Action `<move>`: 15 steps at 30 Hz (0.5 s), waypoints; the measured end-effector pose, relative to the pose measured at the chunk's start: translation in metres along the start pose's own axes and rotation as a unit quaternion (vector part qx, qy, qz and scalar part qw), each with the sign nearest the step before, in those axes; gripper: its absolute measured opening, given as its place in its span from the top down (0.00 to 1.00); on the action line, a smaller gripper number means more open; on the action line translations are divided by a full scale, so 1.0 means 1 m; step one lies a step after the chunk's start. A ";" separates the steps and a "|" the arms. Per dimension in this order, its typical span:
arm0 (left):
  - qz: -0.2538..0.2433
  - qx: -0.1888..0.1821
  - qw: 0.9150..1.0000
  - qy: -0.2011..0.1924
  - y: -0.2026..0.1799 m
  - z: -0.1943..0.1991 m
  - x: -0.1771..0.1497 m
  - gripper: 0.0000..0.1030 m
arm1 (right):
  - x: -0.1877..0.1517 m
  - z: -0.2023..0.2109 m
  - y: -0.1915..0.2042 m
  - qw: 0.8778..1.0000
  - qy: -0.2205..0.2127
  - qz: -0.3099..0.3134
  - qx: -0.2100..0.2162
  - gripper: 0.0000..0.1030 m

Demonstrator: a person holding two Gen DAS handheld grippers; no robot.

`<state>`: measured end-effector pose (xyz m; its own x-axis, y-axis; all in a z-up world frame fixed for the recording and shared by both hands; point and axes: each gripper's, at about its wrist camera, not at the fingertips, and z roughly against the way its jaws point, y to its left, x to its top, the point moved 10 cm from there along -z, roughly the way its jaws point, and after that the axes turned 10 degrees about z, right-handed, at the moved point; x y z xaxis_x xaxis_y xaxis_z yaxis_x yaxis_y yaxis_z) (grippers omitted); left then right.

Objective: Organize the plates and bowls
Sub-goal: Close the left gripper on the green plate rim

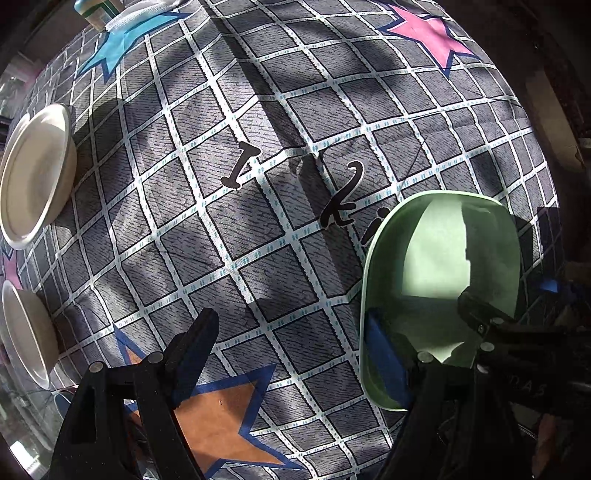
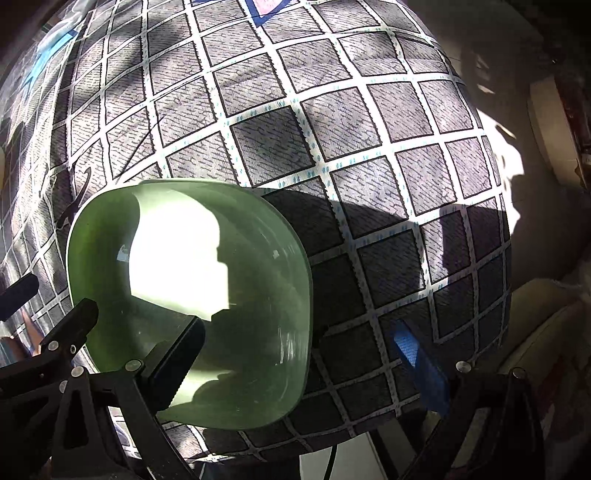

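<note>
- I am holding my left gripper (image 1: 295,347) with its fingers spread wide apart; the blue-padded one is lying against the near-left rim of the green bowl (image 1: 436,258), the other is hanging over the cloth, gripping nothing.
- My right gripper (image 2: 299,354) is also standing open: one black finger is reaching inside the green bowl (image 2: 184,266), while the blue-padded finger is sitting outside it to the right, apart from the wall.
- The bowl is sitting upright on the checked cloth (image 1: 240,240) covering the worktop, at its near right, sunlight falling into it.
- Two white bowls (image 1: 35,177) are resting at the far-left edge, well apart from the green one.
- A white-and-green container (image 1: 98,11) is standing at the far side.
</note>
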<state>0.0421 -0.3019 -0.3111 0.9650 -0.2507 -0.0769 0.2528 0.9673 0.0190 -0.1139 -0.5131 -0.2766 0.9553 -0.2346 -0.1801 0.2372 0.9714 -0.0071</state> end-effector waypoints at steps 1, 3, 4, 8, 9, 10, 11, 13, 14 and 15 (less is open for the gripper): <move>0.006 -0.001 1.000 0.002 0.002 -0.001 0.001 0.20 | 0.000 -0.001 0.002 1.000 -0.001 0.000 0.009 0.01; 0.005 -0.002 1.000 0.001 0.001 -0.002 0.003 0.20 | -0.002 -0.002 -0.001 1.000 0.000 -0.004 0.012 0.01; -0.001 -0.004 1.000 -0.002 -0.001 -0.001 0.004 0.20 | -0.005 -0.002 -0.006 1.000 0.002 -0.009 0.010 0.01; -0.040 -0.006 0.999 -0.014 -0.029 0.002 -0.005 0.20 | -0.019 -0.014 -0.033 0.999 0.008 -0.035 0.022 0.01; -0.048 -0.005 0.999 -0.014 -0.045 -0.001 0.002 0.20 | -0.022 -0.016 -0.036 0.999 0.010 -0.041 0.026 0.01; -0.055 -0.003 0.998 -0.012 -0.053 -0.003 0.002 0.20 | -0.025 -0.018 -0.037 0.998 0.009 -0.045 0.030 0.01; -0.060 0.005 0.998 -0.009 -0.061 -0.008 0.003 0.20 | -0.026 -0.021 -0.038 0.998 0.008 -0.046 0.033 0.01; -0.052 0.001 0.999 -0.005 -0.060 -0.012 0.004 0.20 | -0.029 -0.027 -0.042 0.998 0.008 -0.049 0.023 0.01; -0.047 0.000 0.999 0.003 -0.056 -0.014 0.003 0.20 | -0.029 -0.029 -0.045 0.998 0.002 -0.055 0.028 0.01; -0.045 0.000 0.999 0.011 -0.055 -0.019 0.001 0.20 | -0.031 -0.029 -0.043 0.998 -0.001 -0.058 0.032 0.01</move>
<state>0.0278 -0.3543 -0.3310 0.9363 -0.3363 -0.1010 0.3391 0.9407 0.0107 -0.1588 -0.5470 -0.2995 0.9212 -0.3456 -0.1788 0.3570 0.9335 0.0347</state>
